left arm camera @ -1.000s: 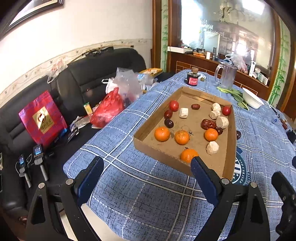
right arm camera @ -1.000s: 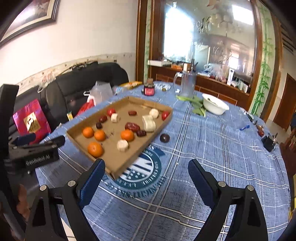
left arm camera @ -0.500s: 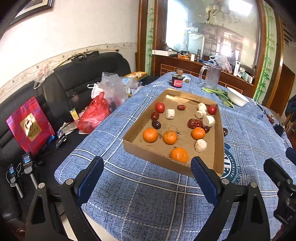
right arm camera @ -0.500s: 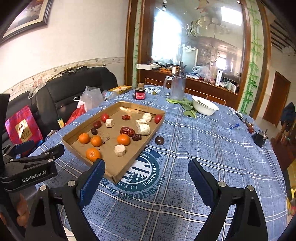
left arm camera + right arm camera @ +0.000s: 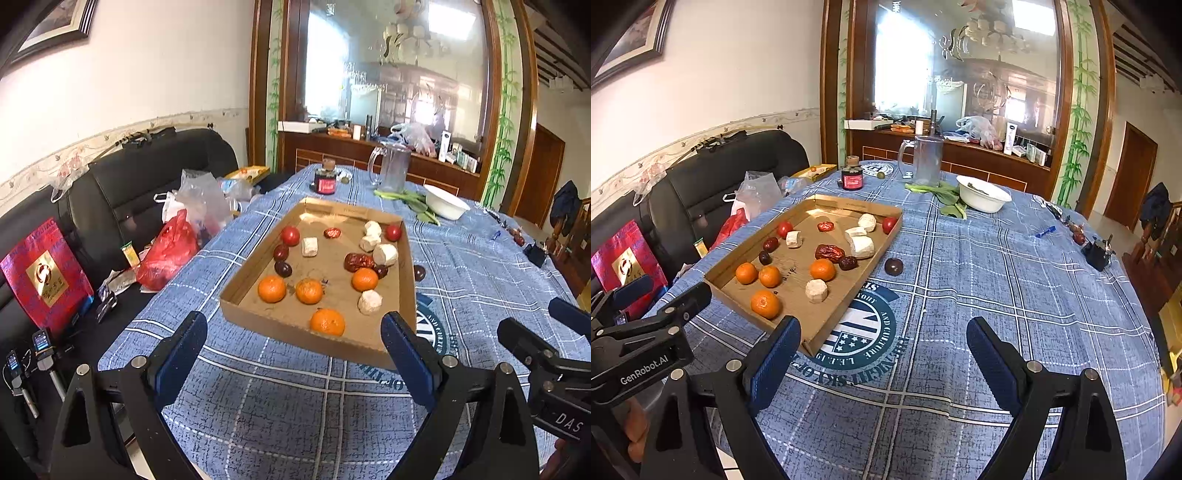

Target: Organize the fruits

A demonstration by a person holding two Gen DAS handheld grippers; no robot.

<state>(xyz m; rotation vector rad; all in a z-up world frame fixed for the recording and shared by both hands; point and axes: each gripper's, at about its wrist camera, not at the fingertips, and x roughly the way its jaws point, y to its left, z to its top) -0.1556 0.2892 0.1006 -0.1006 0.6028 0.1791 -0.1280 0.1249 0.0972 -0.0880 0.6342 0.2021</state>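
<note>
A shallow cardboard tray (image 5: 291, 325) (image 5: 820, 328) lies on the blue checked tablecloth. It holds several oranges (image 5: 327, 322) (image 5: 765, 304), small red tomatoes (image 5: 290, 235), dark red dates (image 5: 359, 261) (image 5: 830, 252) and white chunks (image 5: 369, 302) (image 5: 816, 290). One dark round fruit (image 5: 893, 266) (image 5: 419, 273) lies on the cloth just right of the tray. My left gripper (image 5: 293, 354) is open and empty, before the tray's near edge. My right gripper (image 5: 882, 356) is open and empty over the cloth, right of the tray's near corner.
A white bowl (image 5: 983, 193), green leaves (image 5: 942, 195), a clear pitcher (image 5: 926, 161) and a dark jar (image 5: 852, 178) stand at the table's far side. Small items (image 5: 1097, 253) sit at the right edge. A black sofa (image 5: 122, 192) with bags is left.
Both grippers have pulled back and risen, so the tray looks smaller and more of the room shows. Both stay open. Nothing in the tray has moved.
</note>
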